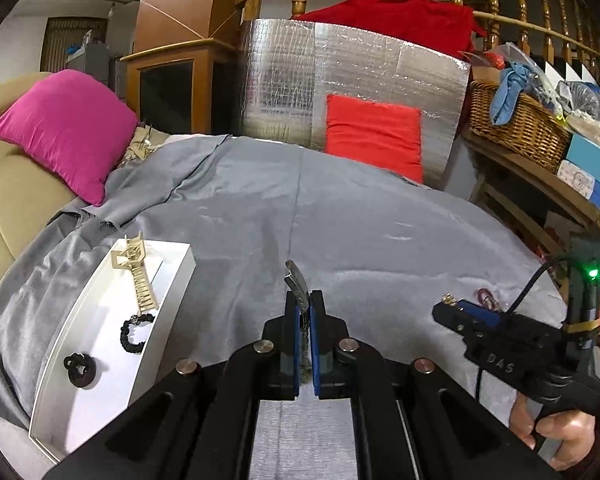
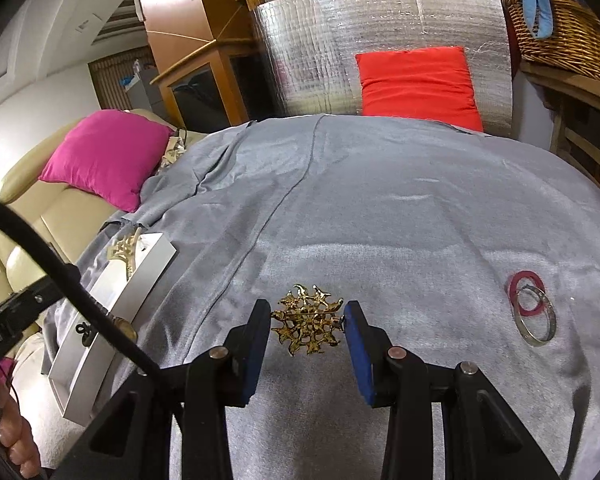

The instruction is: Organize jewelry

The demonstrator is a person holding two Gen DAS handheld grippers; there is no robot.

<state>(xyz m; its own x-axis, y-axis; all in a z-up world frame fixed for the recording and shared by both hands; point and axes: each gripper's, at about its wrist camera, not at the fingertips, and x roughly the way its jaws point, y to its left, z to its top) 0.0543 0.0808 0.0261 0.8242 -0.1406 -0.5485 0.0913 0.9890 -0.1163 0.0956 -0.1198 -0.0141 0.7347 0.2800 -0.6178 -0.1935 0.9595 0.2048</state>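
My left gripper (image 1: 304, 300) is shut on a grey metal watch band (image 1: 297, 282) that sticks up between its blue pads, above the grey cloth. A white tray (image 1: 172, 280) at the left holds a beige hair claw (image 1: 136, 272), a black bead bracelet (image 1: 134, 330) and a black ring-shaped piece (image 1: 80, 365). My right gripper (image 2: 306, 320) stands open around a gold filigree brooch (image 2: 306, 318) lying on the cloth; the brooch touches or nearly touches both pads. A silver bangle (image 2: 536, 318) and a pink ring (image 2: 526, 292) lie to the right.
A grey cloth (image 1: 340, 220) covers the work surface. A pink cushion (image 1: 66, 132) lies on a beige sofa at the left. A red cushion (image 1: 374, 134) leans on a silver foil panel (image 1: 284, 80) at the back. A wicker basket (image 1: 516, 120) sits on shelves at the right.
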